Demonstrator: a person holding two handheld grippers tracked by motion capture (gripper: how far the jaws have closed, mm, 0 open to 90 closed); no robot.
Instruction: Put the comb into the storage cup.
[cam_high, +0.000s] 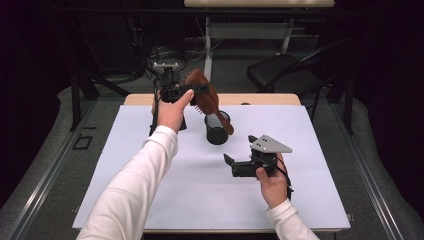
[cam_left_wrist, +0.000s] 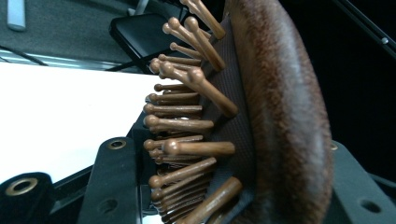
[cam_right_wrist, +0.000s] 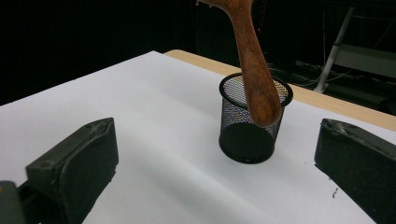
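left claw (cam_high: 186, 92) gripped the hairbrush (cam_high: 206, 95) over the mesh cup (cam_high: 217, 128); right claw (cam_high: 239, 156) gaped wide. handle probably needed centering first.

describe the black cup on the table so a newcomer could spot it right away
On the white table sheet, look near its far middle, just beyond the right gripper. The black cup is a round wire-mesh pot, open-topped, with the brown wooden hairbrush handle hanging over its rim.
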